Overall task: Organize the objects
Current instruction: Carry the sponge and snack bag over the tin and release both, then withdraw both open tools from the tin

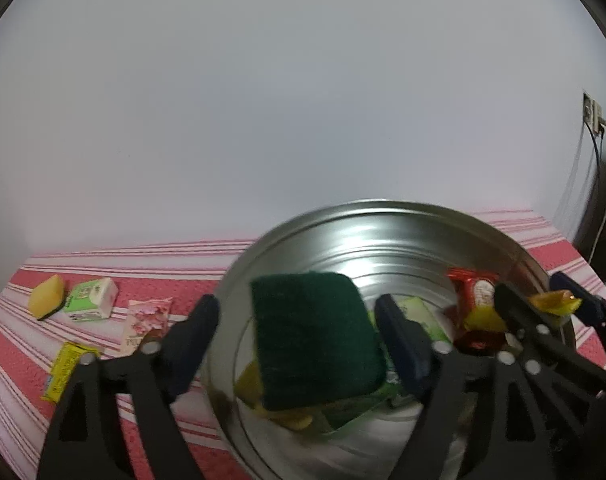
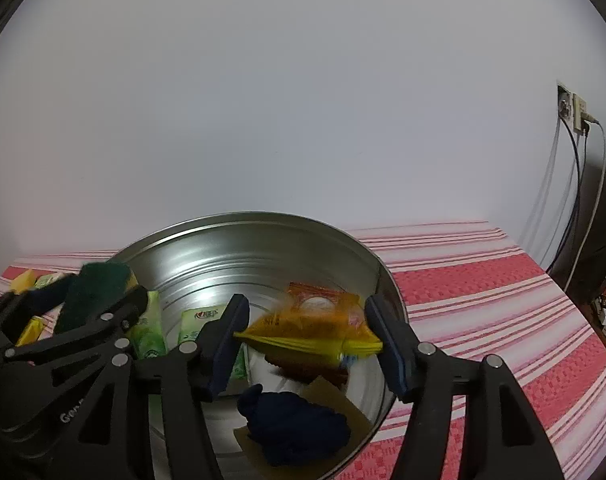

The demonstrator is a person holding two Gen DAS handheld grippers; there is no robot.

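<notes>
Steel bowl (image 1: pixel 383 216) mid-table, already holding tissue packs, snack packets, dark cloth. Green sponge (image 1: pixel 317 336) over bowl between left gripper (image 1: pixel 303 344) jaws, apart, pads clear. Right gripper (image 2: pixel 307 338) jaws flank yellow packet (image 2: pixel 315 330), contact unclear. Left at 9 o'clock on striped cloth (image 1: pixel 163 276): yellow sponge (image 1: pixel 47 296), green carton (image 1: pixel 91 300), pink packet (image 1: pixel 147 322), yellow pack (image 1: pixel 63 372).

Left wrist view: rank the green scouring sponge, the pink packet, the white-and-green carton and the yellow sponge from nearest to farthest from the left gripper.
1. Green scouring sponge: between the left gripper's fingers, over the metal bowl.
2. Pink packet: on the cloth, just left of the left finger.
3. White-and-green carton: farther left.
4. Yellow sponge: leftmost, beside the carton.
</notes>
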